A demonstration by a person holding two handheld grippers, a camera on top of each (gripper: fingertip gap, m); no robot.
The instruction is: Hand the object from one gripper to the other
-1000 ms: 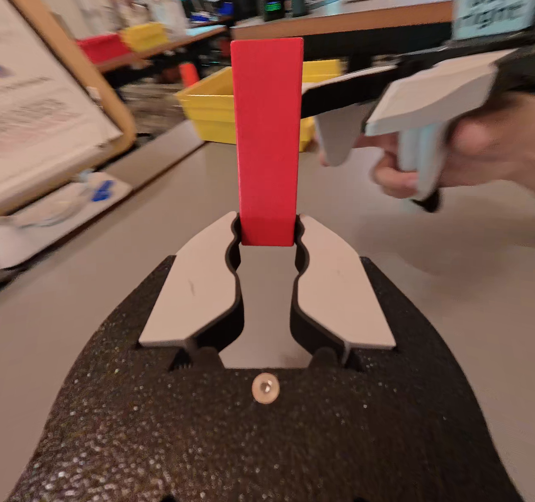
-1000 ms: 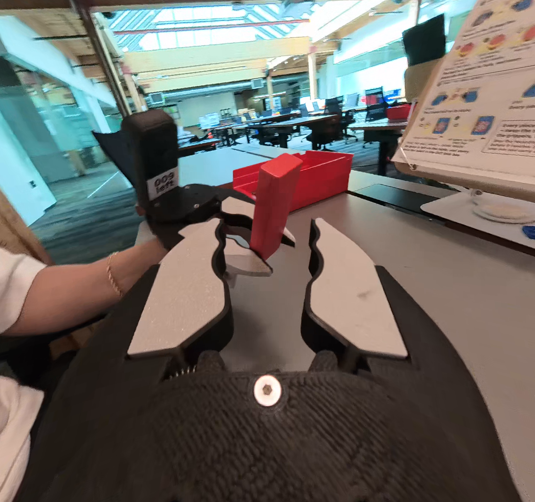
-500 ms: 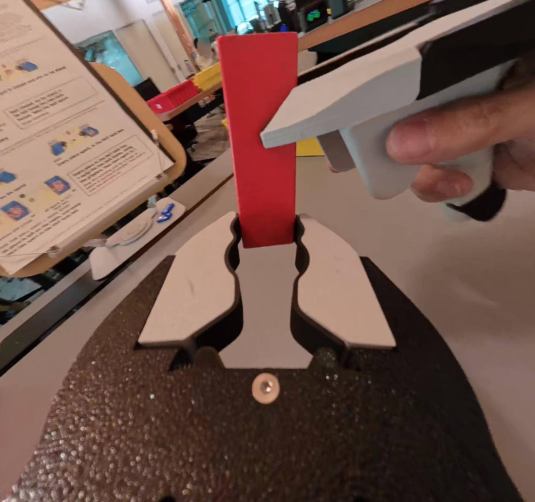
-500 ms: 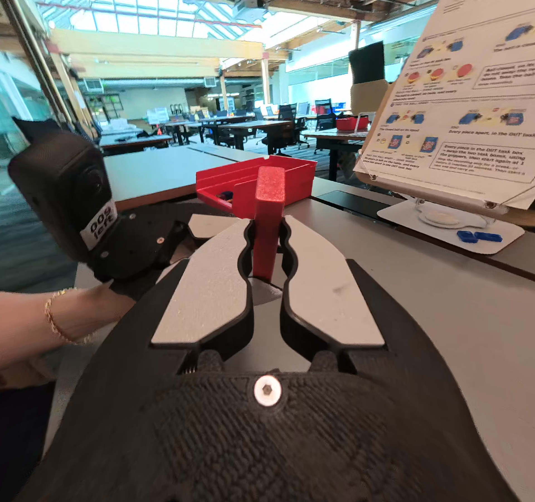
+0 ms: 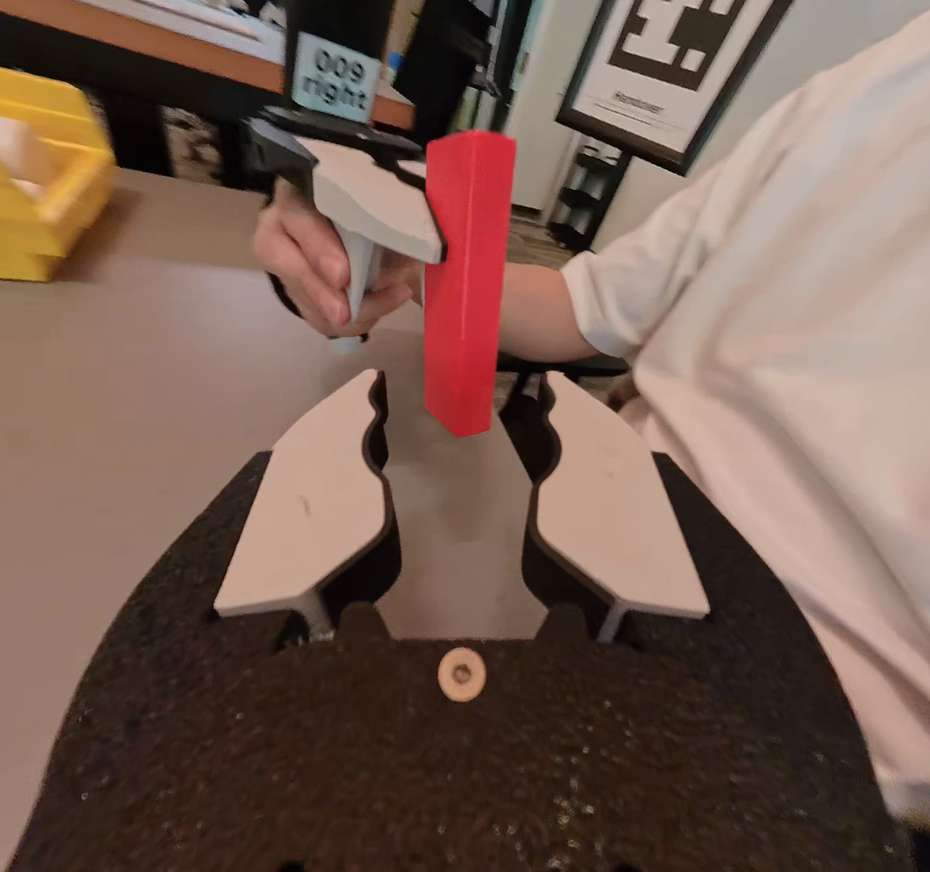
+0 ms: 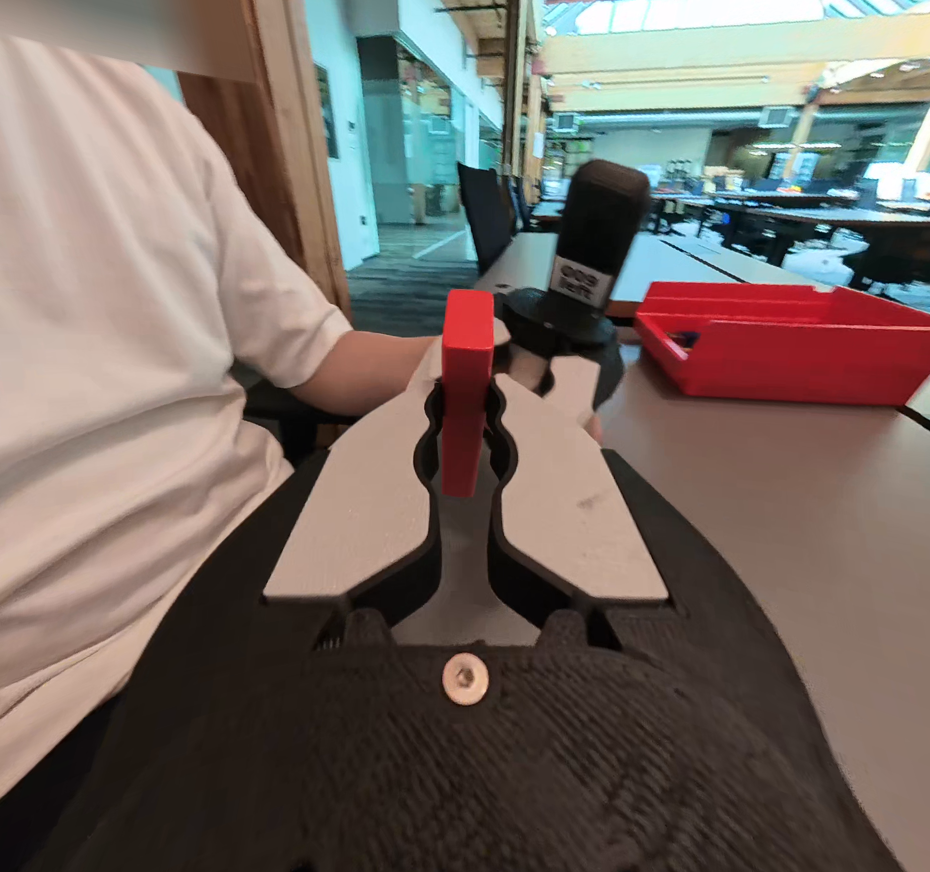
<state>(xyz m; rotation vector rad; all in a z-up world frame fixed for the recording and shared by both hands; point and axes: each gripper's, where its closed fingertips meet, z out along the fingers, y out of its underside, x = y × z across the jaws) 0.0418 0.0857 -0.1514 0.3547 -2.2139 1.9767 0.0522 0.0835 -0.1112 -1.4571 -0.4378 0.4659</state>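
Red block point(image 6: 465, 395) stands upright in the air above the grey surface point(image 5: 151, 369), clenched between the fingers of the right claw point(image 6: 463, 397). Half a second ago the left claw point(image 5: 460, 397) pinched its lower end; now those fingers are spread wide and the block's bottom end hangs clear between and beyond their tips. A red bin point(image 6: 785, 344) sits on the surface, well apart.

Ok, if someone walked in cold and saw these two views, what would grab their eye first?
The upright red block, clamped between the right gripper fingers in mid-air above the table. Next, the left gripper, jaws spread open just below the block's lower end. Then the red bin on the table behind.
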